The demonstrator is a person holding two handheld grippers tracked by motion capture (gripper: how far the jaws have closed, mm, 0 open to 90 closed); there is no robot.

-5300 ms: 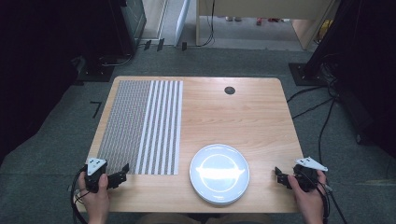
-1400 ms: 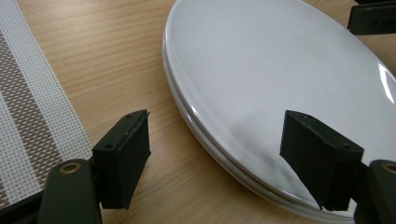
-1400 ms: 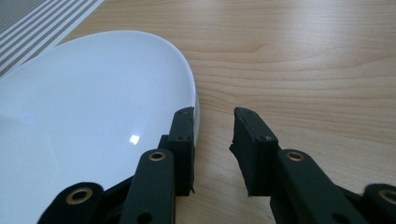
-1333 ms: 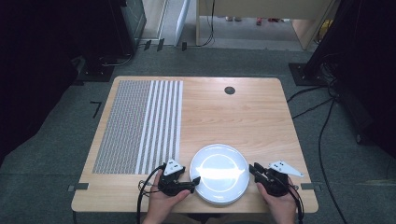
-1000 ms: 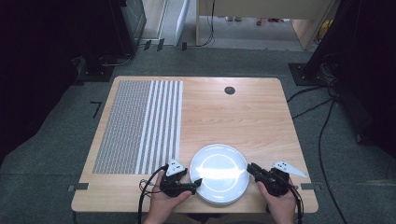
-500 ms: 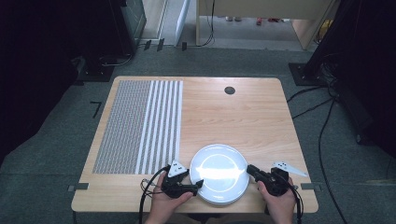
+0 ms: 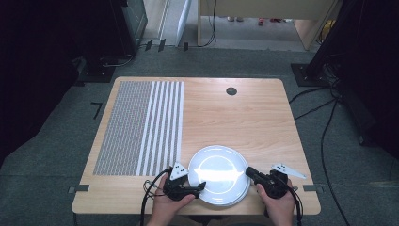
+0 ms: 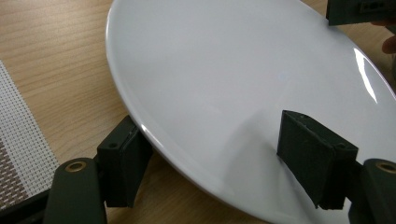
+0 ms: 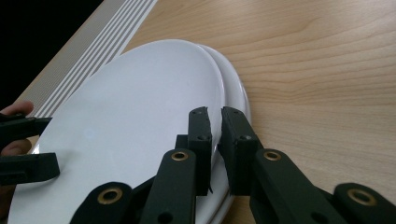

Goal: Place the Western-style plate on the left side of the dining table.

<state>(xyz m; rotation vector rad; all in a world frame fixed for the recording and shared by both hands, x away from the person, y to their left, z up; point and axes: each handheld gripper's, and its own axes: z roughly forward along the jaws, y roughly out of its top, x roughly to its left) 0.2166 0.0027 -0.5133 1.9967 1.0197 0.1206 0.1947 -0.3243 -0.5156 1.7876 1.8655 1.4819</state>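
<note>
— Between the jaws of the right gripper (image 9: 212,140), what's caught there?

— The rim of the upper white plate (image 9: 140,140). Those jaws are pinched nearly together on its edge, one above and one beneath. A second white plate (image 9: 236,100) lies directly under it, its rim peeking out just beyond the jaws.

— And the left gripper (image 8: 219,154)?

— Its jaws stand wide, one under the near rim against the worktop (image 8: 56,51), the other hanging above the plate's face. Spread, not yet pinching anything. From the high view both grippers sit at opposite edges of the stack, at the worktop's near edge, beside the woven placemat (image 7: 141,125).

— How will the plate handle?

— My guess is glazed ceramic: stiff, fairly heavy for a thin-edge pinch, and slick. The glossy highlights suggest little friction, so a one-sided grip would likely let it swing or slip out. It's brittle too; a drop onto the plate below could chip both.

— So where to take hold?

— At the rim, opposite sides, jaws reaching well past the lip so the pads bear on the flat part. The left jaws should close where they already straddle the edge, taking the top plate alone.

— Any brand or writing?

— None I can read. The plates are plain white and the placemat shows just stripes.
</note>
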